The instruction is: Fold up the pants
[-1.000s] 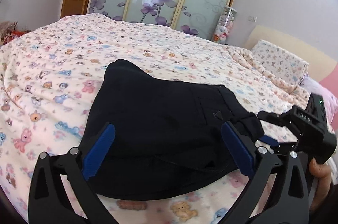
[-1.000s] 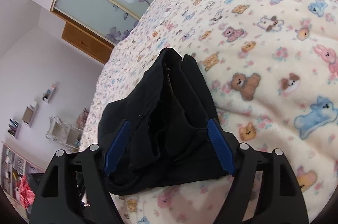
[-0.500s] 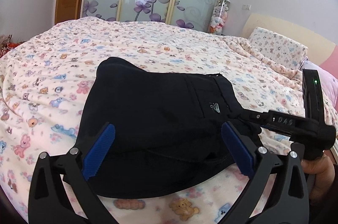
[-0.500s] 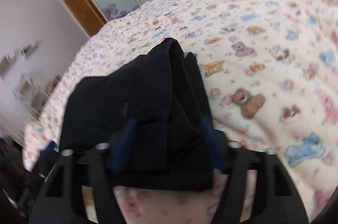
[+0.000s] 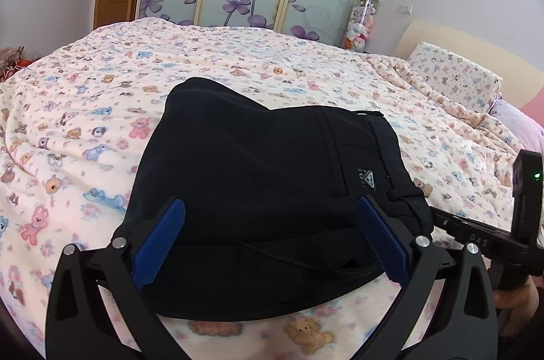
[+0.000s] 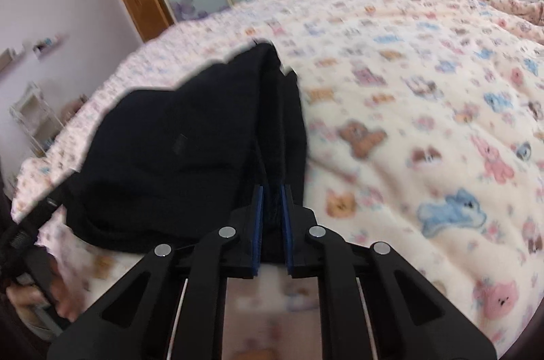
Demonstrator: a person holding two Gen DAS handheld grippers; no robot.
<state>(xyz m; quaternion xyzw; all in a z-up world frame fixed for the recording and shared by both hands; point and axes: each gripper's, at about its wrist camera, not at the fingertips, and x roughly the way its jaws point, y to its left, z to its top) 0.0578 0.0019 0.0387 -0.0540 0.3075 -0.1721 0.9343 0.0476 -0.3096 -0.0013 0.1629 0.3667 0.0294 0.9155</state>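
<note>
The black pants (image 5: 258,176) lay folded into a thick bundle on the bed (image 5: 102,108), toward its near edge. The left gripper (image 5: 268,241) stood wide open, its blue pads either side of the bundle, gripping nothing. The right gripper (image 6: 271,224) was nearly closed, apparently pinching the pants' right-hand edge, though that view was blurred.
</note>
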